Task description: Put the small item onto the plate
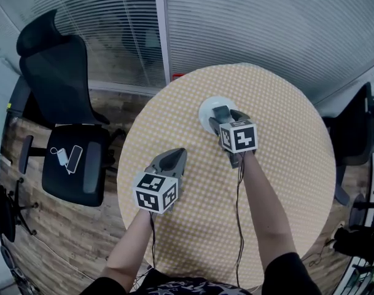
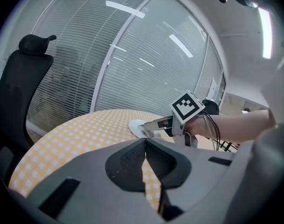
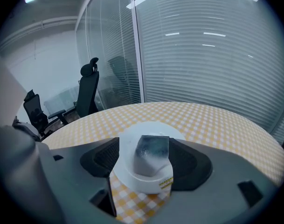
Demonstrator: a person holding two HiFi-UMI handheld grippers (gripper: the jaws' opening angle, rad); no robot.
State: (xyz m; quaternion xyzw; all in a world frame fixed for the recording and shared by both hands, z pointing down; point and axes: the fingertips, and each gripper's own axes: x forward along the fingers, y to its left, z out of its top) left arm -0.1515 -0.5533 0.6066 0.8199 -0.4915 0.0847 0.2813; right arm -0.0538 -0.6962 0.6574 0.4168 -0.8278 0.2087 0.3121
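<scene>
A white plate (image 1: 204, 110) lies on the far middle of the round yellow-checked table (image 1: 285, 165). On the plate (image 3: 132, 174) rests the small item (image 3: 151, 155), a cloudy grey cube. My right gripper (image 3: 144, 146) straddles it with the jaws apart: there is a clear gap on the left side, and the right pad is close against the cube. In the head view the right gripper (image 1: 221, 114) hangs over the plate and hides the cube. My left gripper (image 1: 176, 157) hovers over the table's near left, with its jaw tips together and nothing between them (image 2: 145, 143). The left gripper view also shows the right gripper (image 2: 153, 124) at the plate (image 2: 136, 125).
A black office chair (image 1: 58, 78) stands left of the table, with a phone and charger (image 1: 69, 158) on its seat. Another dark chair (image 1: 357, 134) is at the right. A glass wall with blinds (image 1: 248, 23) runs behind the table.
</scene>
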